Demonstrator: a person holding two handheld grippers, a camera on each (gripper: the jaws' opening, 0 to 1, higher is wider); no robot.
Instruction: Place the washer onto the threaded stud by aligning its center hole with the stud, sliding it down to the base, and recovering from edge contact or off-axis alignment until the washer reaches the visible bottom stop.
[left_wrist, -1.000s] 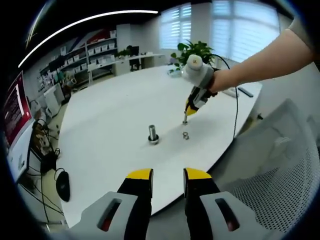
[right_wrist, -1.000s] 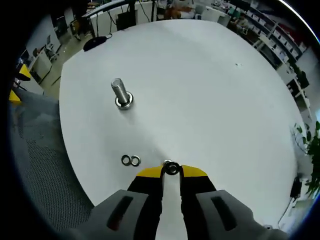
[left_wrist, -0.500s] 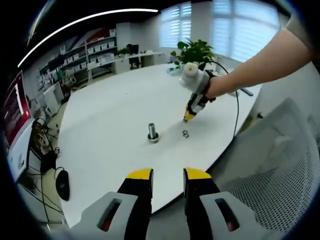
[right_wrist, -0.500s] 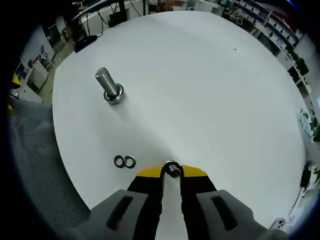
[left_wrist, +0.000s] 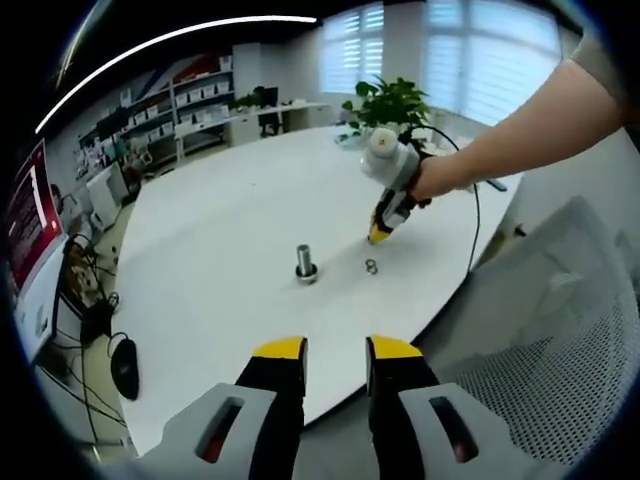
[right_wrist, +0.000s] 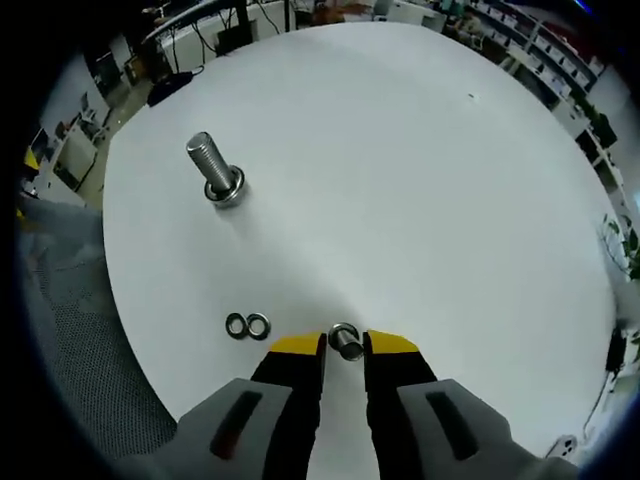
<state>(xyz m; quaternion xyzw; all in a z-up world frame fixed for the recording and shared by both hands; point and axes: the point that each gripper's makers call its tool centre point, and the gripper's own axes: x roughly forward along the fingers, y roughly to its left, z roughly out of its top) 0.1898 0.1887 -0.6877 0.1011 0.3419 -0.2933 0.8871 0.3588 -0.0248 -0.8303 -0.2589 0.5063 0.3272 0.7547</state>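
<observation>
The right gripper (right_wrist: 345, 343) is rising from the bottom centre of the right gripper view, its yellow-tipped jaws standing slightly parted with the washer (right_wrist: 345, 338) sitting between the tips. Whether the jaws are actually pinching the ring or only flanking it cannot be told from these pictures. The washer appears to be off the white table (right_wrist: 420, 180), judged from its raised look against the surface, though that is an inference.

The threaded stud (right_wrist: 213, 170) is standing upright on its flanged base in the upper left of that view, well apart from the gripper. Two spare washers (right_wrist: 246, 326) are lying flat and touching each other at lower left, just beside the left jaw, presumably left there as stock.

In the left gripper view, the left gripper (left_wrist: 334, 352) is showing at bottom centre with jaws apart and nothing between them, held back off the table edge, likely to keep out of the way. The same stud (left_wrist: 305, 264) is standing mid-frame, the right gripper (left_wrist: 379, 237) to its right and angled downward above the spare pair (left_wrist: 371, 266).

The placement is judged not yet begun: the washer's hole is nowhere near the stud axis, so a carry toward upper left and careful centring above the thread tip are what remain.
</observation>
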